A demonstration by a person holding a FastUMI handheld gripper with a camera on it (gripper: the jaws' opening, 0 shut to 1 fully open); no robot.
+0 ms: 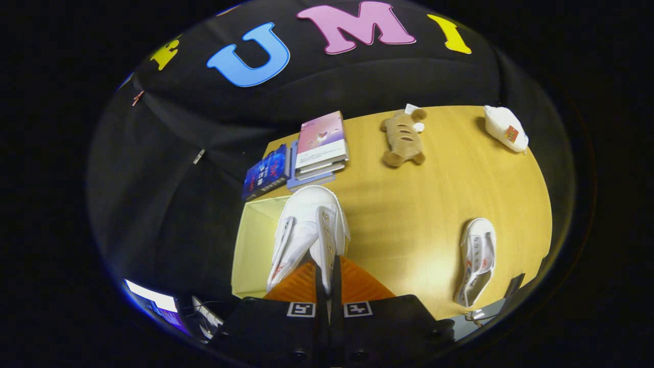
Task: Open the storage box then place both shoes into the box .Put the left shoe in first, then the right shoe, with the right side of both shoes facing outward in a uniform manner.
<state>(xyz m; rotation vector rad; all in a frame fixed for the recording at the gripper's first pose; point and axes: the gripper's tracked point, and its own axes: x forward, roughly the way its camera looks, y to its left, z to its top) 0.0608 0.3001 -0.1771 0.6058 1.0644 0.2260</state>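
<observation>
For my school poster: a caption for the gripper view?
Claw shut on a white shoe above the open box.

Recording booth dressed up as a home corner, not a lived-in room. Black cloth wall (357,82) is hanging behind and wrapping around a light wooden table (439,189). Household props are sitting spread out on the table: stack of books (321,148) by the wall, a brown plush toy (402,137), a white pouch (506,129), a white shoe (477,258) lying alone. A lit screen (153,302) and cables are showing off the table's near side, pointing to a data-collection setup.
</observation>
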